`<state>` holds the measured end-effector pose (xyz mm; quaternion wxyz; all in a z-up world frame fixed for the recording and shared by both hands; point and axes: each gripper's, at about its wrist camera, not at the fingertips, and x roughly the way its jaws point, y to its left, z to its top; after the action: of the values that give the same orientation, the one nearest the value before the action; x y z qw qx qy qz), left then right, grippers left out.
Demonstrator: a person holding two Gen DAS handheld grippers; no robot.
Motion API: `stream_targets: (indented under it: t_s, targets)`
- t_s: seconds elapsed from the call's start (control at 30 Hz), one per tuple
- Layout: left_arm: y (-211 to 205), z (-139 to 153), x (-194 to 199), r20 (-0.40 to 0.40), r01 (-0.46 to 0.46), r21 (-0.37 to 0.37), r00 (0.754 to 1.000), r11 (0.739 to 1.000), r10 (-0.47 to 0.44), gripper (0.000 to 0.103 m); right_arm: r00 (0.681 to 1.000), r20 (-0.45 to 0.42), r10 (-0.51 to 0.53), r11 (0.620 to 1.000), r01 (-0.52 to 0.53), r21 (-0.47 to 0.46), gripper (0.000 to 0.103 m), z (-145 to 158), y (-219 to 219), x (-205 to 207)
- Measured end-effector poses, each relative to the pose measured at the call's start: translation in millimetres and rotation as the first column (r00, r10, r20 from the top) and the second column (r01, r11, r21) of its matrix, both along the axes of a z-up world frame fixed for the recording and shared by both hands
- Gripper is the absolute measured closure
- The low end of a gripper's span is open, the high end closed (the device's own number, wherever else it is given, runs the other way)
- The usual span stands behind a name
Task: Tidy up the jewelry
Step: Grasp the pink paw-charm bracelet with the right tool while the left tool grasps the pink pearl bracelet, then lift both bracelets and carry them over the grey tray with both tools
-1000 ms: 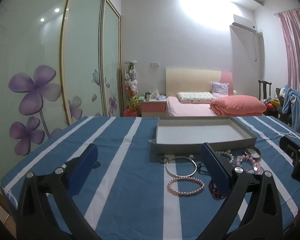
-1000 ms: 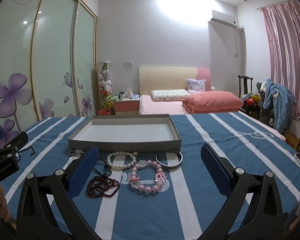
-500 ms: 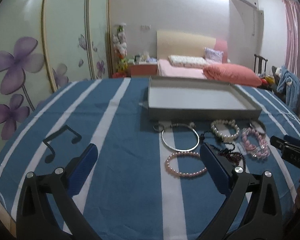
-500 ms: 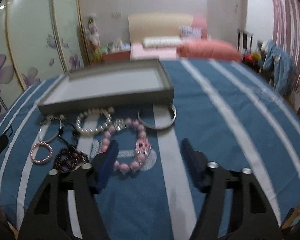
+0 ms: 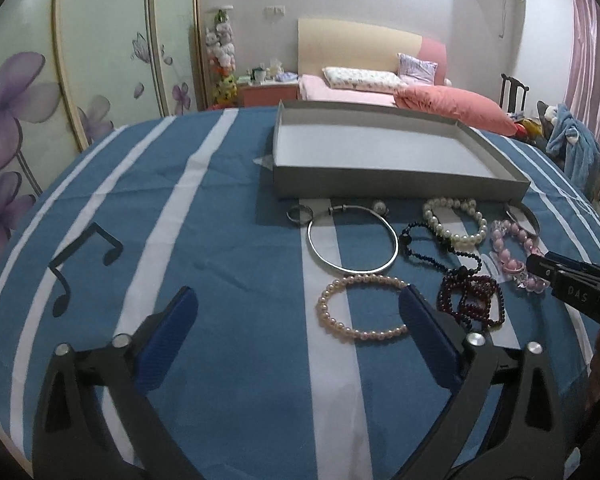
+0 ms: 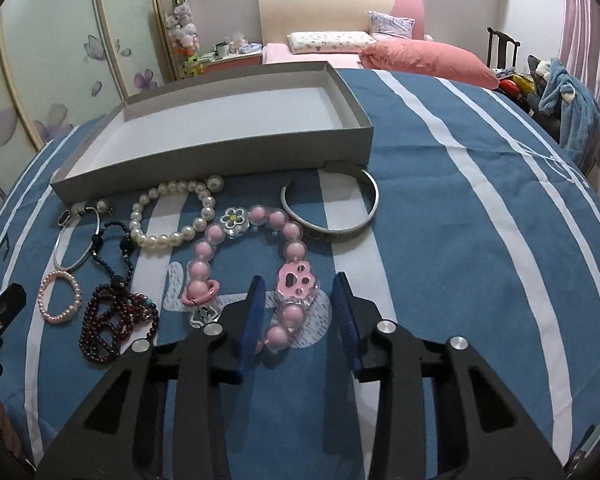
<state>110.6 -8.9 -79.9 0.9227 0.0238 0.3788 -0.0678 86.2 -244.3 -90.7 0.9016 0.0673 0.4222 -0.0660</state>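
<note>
A grey empty tray (image 6: 236,148) stands on the blue striped cloth; it also shows in the left wrist view (image 5: 400,190). Jewelry lies in front of it: a big pink bead bracelet (image 6: 256,264), a white pearl bracelet (image 6: 172,216), a silver cuff (image 6: 336,216), a thin silver bangle (image 5: 352,240), a small pink pearl bracelet (image 5: 360,308), dark red beads (image 5: 472,300) and a dark bead string (image 5: 440,248). My right gripper (image 6: 298,312) is partly closed, its fingers straddling the near side of the big pink bracelet. My left gripper (image 5: 296,320) is wide open and empty above the cloth, left of the pink pearl bracelet.
A small ring (image 5: 299,214) and a pearl earring (image 5: 380,208) lie by the tray's front wall. Beyond the table are a bed with a pink quilt (image 6: 424,60), a wardrobe with flower doors (image 5: 100,60) and a chair with clothes (image 6: 568,112).
Both grippers have tilted down and moved closer to the jewelry. My right gripper has narrowed and lowered around the big pink bracelet. My left gripper stays wide open.
</note>
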Motion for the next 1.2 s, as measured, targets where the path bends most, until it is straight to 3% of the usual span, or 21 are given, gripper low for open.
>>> stream_targets:
  t_s: [0.13,0.33,0.5,0.77,1.03,1.2]
  targets:
    - [0,-8,11,-0.069,0.010,-0.021,0.998,1.000,-0.011,0.023,1.000,0.001,-0.012,1.000,0.012,0.008,0.075,0,-1,-2]
    - [-2,-17,20,-0.133,0.023,-0.009,0.991,1.000,-0.024,0.029,1.000,0.000,-0.012,1.000,0.012,0.012,0.075,2,-3,1]
    - [-6,-18,25,-0.135,0.023,0.034,0.991,0.999,-0.018,0.037,1.000,0.000,-0.011,1.000,0.011,0.015,0.074,3,-4,5]
    - [-14,-15,22,-0.115,0.064,0.046,0.992,0.997,-0.058,0.091,1.000,0.004,-0.002,1.000,0.002,0.031,0.079,3,-5,7]
    - [-13,-14,17,-0.113,0.075,0.032,0.991,0.997,-0.071,0.097,0.998,0.057,0.016,0.997,-0.021,0.080,0.079,8,-12,1]
    - [-11,-2,10,-0.062,0.078,-0.009,0.995,0.997,-0.079,0.097,0.990,0.136,0.034,0.994,-0.047,0.099,0.079,22,-13,-6]
